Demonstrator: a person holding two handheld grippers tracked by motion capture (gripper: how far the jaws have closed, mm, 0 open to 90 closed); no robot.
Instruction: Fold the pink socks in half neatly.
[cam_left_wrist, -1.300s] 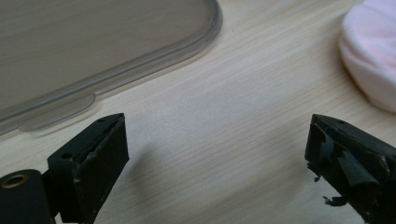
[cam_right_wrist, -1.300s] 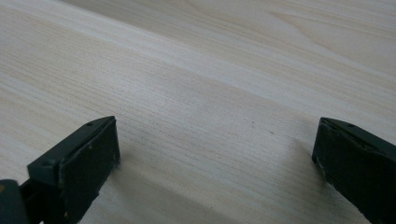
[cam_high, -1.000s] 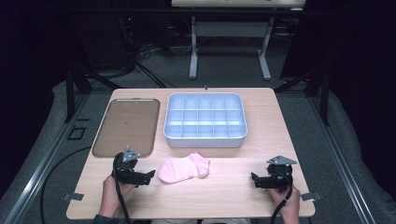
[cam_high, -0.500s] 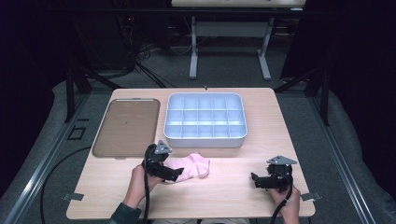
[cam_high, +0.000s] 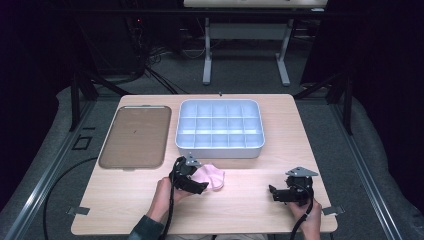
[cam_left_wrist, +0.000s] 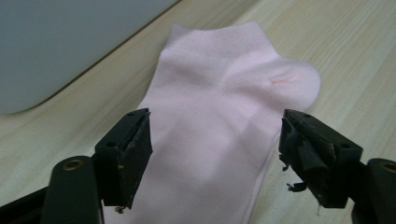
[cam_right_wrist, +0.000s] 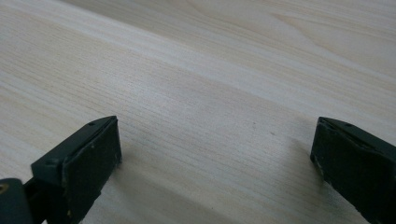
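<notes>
A pale pink ankle sock (cam_high: 215, 177) lies flat on the wooden table (cam_high: 250, 210), just in front of the grey compartment box. My left gripper (cam_high: 202, 185) reaches over the sock's near left end. In the left gripper view the sock (cam_left_wrist: 224, 107) runs between the jaws of that gripper (cam_left_wrist: 215, 135). The jaws have just been closing but still stand apart on either side of the cloth, so the gripper is open. My right gripper (cam_high: 274, 192) rests low at the front right, open over bare wood (cam_right_wrist: 217, 149).
A grey box (cam_high: 219, 151) divided into several compartments stands at the middle back; its wall (cam_left_wrist: 56, 46) shows close by the sock. A flat brown tray (cam_high: 134, 136) lies at the back left. The table's front edge runs just behind both hands.
My left gripper has moved right from the front left of the table onto the sock's left end. The right gripper has stayed where it was.
</notes>
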